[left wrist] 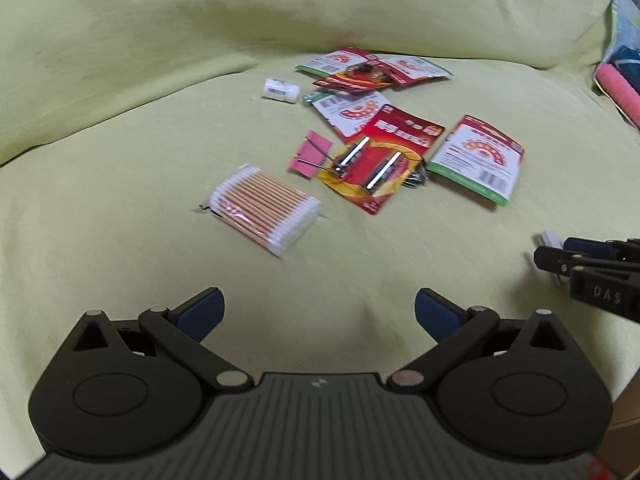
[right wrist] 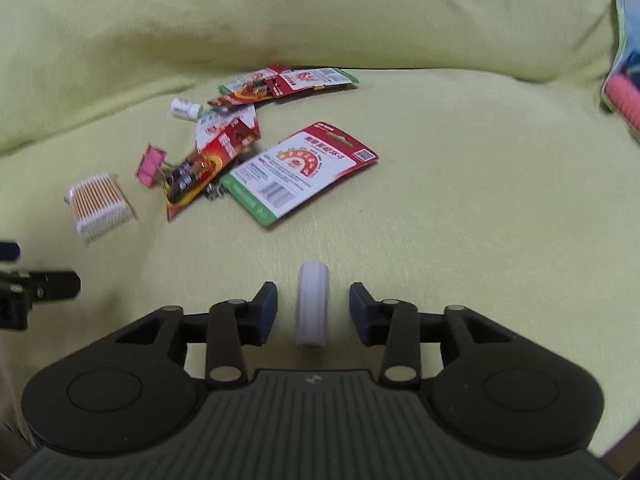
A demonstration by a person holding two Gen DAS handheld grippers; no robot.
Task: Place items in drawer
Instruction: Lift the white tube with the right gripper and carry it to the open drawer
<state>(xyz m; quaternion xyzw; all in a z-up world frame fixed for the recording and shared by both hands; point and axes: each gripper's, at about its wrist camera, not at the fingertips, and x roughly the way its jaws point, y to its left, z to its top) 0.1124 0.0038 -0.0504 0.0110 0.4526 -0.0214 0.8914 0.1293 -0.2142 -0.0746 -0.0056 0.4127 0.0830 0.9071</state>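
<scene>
We see our right hand-held gripper (right wrist: pixel 313 312) spread around a white ribbed cylinder (right wrist: pixel 312 309) on the yellow-green cushion (right wrist: pixel 460 240), pads clear of both sides; our left hand-held gripper (left wrist: pixel 319 312) gapes empty over bare fabric, cotton swab pack (left wrist: pixel 266 210) and battery cards (left wrist: pixel 380 160) ahead

Yellow-green cushion (left wrist: pixel 120 264): cotton swabs (left wrist: pixel 266 208), battery packs (left wrist: pixel 382 160), pink clip (left wrist: pixel 312 154), white bottle (left wrist: pixel 280 89), possibly ribbed white cylinder (right wrist: pixel 312 304).
</scene>
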